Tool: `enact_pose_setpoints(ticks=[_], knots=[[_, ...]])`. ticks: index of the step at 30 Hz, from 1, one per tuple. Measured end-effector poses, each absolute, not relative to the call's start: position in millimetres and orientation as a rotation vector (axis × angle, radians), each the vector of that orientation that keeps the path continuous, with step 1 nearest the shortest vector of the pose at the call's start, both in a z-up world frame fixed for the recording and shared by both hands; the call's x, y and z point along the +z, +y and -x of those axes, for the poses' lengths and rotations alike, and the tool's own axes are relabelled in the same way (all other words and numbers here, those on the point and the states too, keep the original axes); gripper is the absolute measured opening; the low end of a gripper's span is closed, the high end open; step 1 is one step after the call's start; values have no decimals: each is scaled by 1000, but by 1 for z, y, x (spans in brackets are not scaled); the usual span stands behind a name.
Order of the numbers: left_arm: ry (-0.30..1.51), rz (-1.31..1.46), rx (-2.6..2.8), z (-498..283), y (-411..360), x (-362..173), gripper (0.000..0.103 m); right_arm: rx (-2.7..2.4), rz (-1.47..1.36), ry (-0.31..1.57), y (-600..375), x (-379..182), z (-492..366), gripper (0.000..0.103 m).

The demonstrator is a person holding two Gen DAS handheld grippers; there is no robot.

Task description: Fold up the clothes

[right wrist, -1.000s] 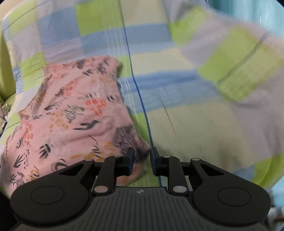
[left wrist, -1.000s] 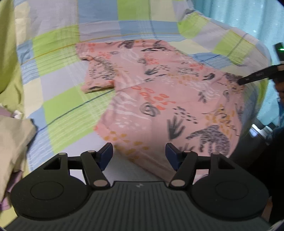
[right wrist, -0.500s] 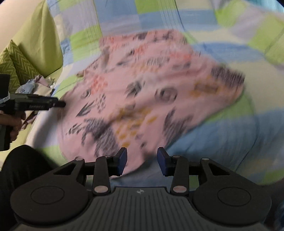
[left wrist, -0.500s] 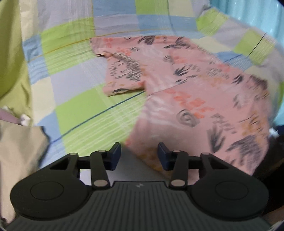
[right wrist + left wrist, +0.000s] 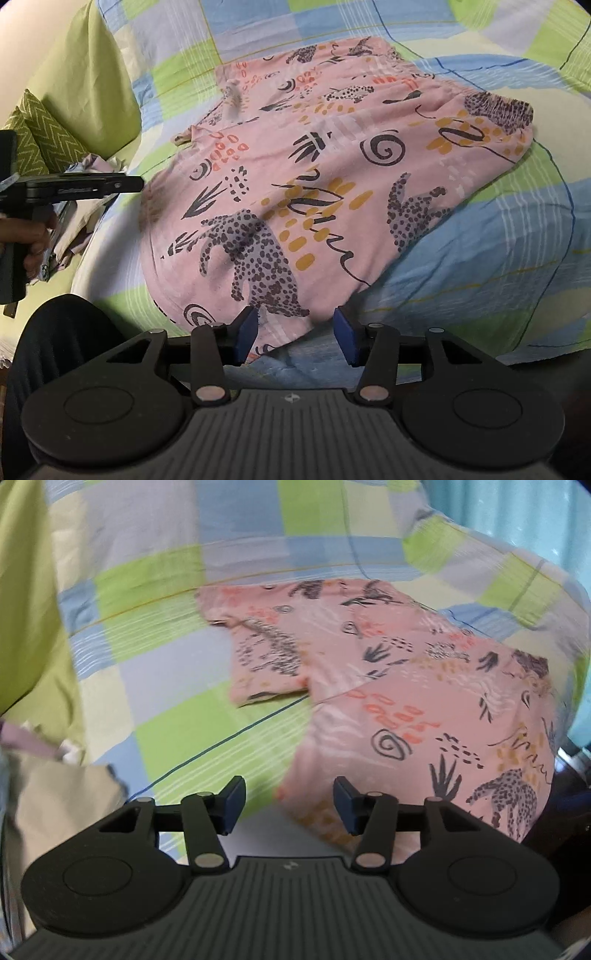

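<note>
A pink printed shirt (image 5: 399, 686) lies spread on the checked bedsheet (image 5: 155, 716), one short sleeve (image 5: 266, 664) sticking out to the left. My left gripper (image 5: 289, 805) hovers open over the shirt's near left hem, holding nothing. In the right wrist view the same shirt (image 5: 332, 184) fills the middle, its bottom hem hanging over the bed's edge. My right gripper (image 5: 295, 334) is open just above that hem, empty. The left gripper (image 5: 77, 186) shows there from the side at the far left, held by a hand (image 5: 35, 236).
A beige garment (image 5: 51, 805) and other crumpled clothes (image 5: 81, 210) lie left of the shirt. A green zigzag cushion (image 5: 37, 144) and green pillow (image 5: 85, 81) sit at the left. A teal curtain (image 5: 517, 513) hangs behind. A dark-clothed knee (image 5: 66, 332) is near the bed's edge.
My right gripper opened, let go of the shirt's far corner and swung back to the near hem. The left gripper narrowed, reopened and shifted left along the hem.
</note>
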State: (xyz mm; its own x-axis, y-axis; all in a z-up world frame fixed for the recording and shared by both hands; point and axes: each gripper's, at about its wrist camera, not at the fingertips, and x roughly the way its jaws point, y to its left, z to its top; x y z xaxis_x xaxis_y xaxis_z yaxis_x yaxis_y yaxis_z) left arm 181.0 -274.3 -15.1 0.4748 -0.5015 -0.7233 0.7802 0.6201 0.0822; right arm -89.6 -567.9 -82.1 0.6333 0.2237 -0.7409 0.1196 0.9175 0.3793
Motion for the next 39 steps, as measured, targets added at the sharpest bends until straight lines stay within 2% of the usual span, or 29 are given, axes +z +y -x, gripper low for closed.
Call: enact_pose_setpoints(ticks=[4, 10, 13, 16, 18, 19, 20, 21, 23, 34, 39], knots=[[741, -435, -826, -196, -287, -23, 45, 62, -432, 880, -570, -82, 91, 49], [833, -123, -801, -253, -281, -14, 45, 30, -428, 815, -581, -69, 89, 50], [888, -14, -771, -281, -287, -14, 44, 7, -349, 769, -589, -54, 77, 50], [934, 59, -752, -302, -296, -20, 44, -12, -242, 743, -601, -39, 56, 56], [944, 75, -745, -309, -301, -24, 42, -23, -208, 729, -612, -32, 38, 56], [941, 62, -736, -310, -303, -26, 28, -27, -203, 723, -617, -31, 30, 56], [937, 45, -726, -311, -306, -29, 9, -28, -199, 719, -621, -31, 23, 56], [931, 17, -721, -311, -307, -31, 4, -28, -195, 717, -625, -31, 17, 56], [896, -40, -732, -306, -306, -32, 2, -26, -188, 715, -631, -31, 7, 56], [858, -382, -690, -293, -298, -16, 0, 0, -37, 841, -634, -39, -34, 56], [756, -555, -705, -280, -299, 7, 14, 2, 94, 873, -632, -34, -50, 56]])
